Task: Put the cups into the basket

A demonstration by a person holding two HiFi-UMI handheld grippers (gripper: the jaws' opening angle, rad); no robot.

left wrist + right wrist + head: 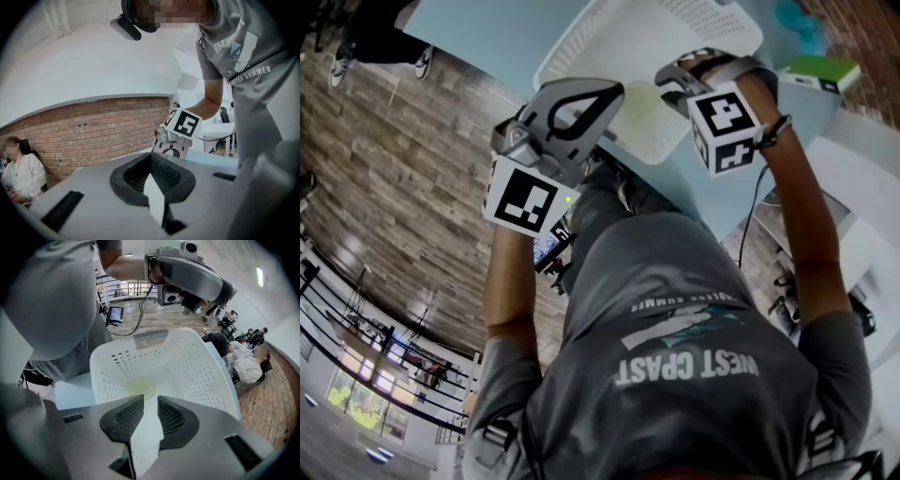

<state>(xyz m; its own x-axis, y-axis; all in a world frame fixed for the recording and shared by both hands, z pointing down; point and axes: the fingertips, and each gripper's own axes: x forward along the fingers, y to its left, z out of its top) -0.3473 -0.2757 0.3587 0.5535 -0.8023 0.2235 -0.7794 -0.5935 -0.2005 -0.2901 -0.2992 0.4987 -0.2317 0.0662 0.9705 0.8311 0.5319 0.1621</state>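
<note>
1. The white basket (581, 42) stands on the pale blue bench (487, 28), straight ahead of you and beyond both claws.
2. A pale green round thing (138, 387) lies on the basket's floor. It is too blurred to say whether it is a cup. No other cup shows in any view.
3. Your right claw (146, 401) hangs over the basket's near part and points down into it. The green thing sits just past its tips, in line with the gap.
4. Its jaws stand a narrow slit apart. Only the basket's perforated wall (197, 366) shows between them, and nothing is gripped.
5. Your left claw (151, 157) is at the basket's near left edge in the head view. It tilts upward, facing a brick wall (93, 126) and the ceiling rather than the basket.
6. Its pads meet at the tips with nothing between them.
7. From the head view, your left claw (581, 111) sits lower and to the left, while your right claw (682, 75) reaches further over the basket.
8. Your right forearm (802, 216) stretches nearly straight forward. Your left forearm (506, 281) is drawn closer to your body, with its marker cube (523, 199) facing the camera.
9. A green-topped box (820, 70) lies on the bench to the right of the basket, well apart from both claws.
</note>
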